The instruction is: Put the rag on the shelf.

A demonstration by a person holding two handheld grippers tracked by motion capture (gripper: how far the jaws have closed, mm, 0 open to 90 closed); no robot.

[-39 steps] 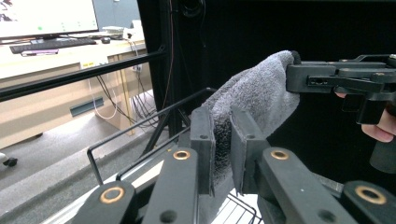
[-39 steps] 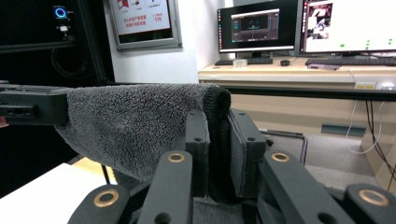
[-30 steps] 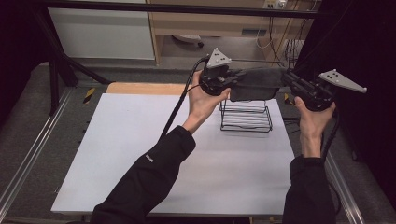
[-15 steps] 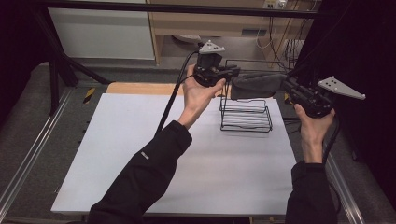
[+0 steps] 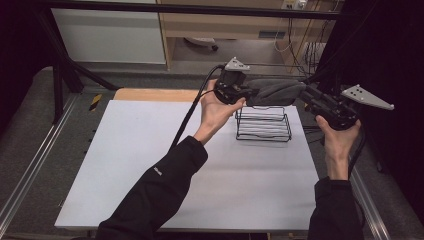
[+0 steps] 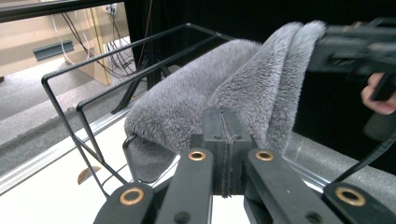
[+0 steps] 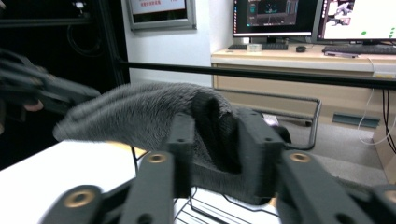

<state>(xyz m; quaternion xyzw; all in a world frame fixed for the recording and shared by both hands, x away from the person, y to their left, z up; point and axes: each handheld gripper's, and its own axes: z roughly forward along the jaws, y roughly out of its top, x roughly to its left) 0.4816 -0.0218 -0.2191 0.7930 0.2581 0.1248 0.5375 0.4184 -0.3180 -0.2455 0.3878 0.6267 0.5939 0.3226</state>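
Left gripper closing, clamped on grey cloth | right gripper opening, cloth between | white table, wire rack

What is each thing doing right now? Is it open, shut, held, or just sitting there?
Grey fuzzy cloth: held up between both grippers, above the rack.
Wire rack: upright on the white table, nothing inside it.
Left gripper: shut, jaws just closed flat together, the cloth's edge at their tips.
Right gripper: jaws have just been opening, folded cloth between them.
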